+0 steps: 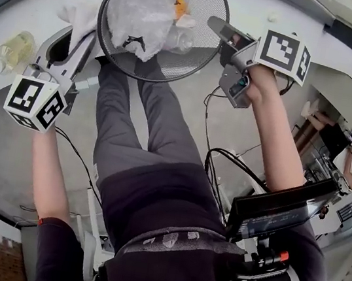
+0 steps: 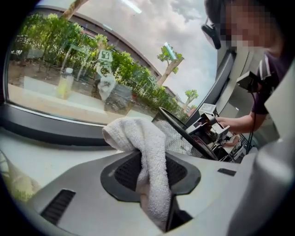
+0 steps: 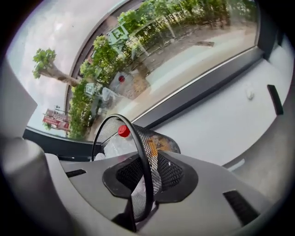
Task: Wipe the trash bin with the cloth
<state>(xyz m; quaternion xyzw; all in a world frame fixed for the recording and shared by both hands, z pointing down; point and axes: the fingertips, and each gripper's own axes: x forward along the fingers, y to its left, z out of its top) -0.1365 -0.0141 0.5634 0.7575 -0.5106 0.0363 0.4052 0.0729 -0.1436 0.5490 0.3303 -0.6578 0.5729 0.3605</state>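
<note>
Both of the person's forearms are bare and reach forward and down from dark sleeves. The left forearm (image 1: 49, 169) runs almost straight out to the left tongs (image 1: 79, 38), whose black-and-white marker cube (image 1: 35, 102) sits over the hand. These grey tongs are clamped on a white terry cloth (image 2: 147, 147), which bunches up above the pads and hangs down between them. The right forearm (image 1: 281, 146) angles inward, its hand (image 1: 259, 83) wrapped round the grip below the second marker cube (image 1: 284, 52). The right tongs (image 1: 219, 28) point leftward and are closed on the black wire rim of a mesh trash bin (image 3: 142, 161), the rim running up between the pads
</note>
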